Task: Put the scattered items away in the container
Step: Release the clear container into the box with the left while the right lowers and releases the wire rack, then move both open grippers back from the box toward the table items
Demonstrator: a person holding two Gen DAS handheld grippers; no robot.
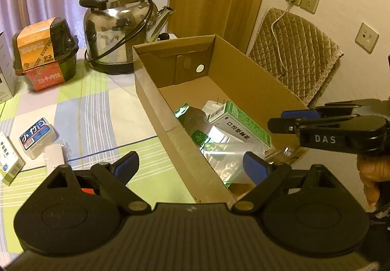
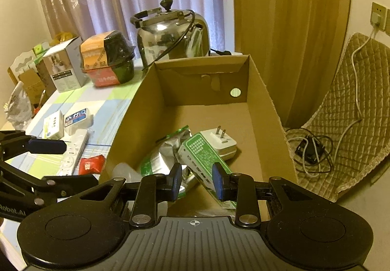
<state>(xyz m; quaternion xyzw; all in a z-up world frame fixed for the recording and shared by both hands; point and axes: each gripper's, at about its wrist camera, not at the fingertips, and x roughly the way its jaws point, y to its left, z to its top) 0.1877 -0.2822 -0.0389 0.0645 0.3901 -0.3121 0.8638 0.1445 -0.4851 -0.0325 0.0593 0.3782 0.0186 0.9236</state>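
Cardboard box, open-topped and brown, sits on your checked green-and-blue tablecloth, and already holds a silver-and-green foil pouch, a green-and-white carton and a white two-pin plug adapter.

Your left gripper is spread wide with nothing between its blue pads, straddling the box's near wall: one pad over the cloth, the other over the pouch. Your right gripper hangs over the box interior, jaws part open and empty, with the carton and pouch showing through the gap.

Loose stuff is all at about 9 o'clock from the box. The left view gives you the blue-and-white rectangular pack, a green-and-white flat box at the frame edge, and just the end of a white remote control. Only the right view shows the remote's buttons and the small red wrapped packet just beside it, close to the box wall. That view also shows the adapter's prongs clearly.

Around 11 o'clock behind the box stand the shiny steel kettle and a black bowl with an orange sleeve. The right view adds a white printed carton next to the bowl.
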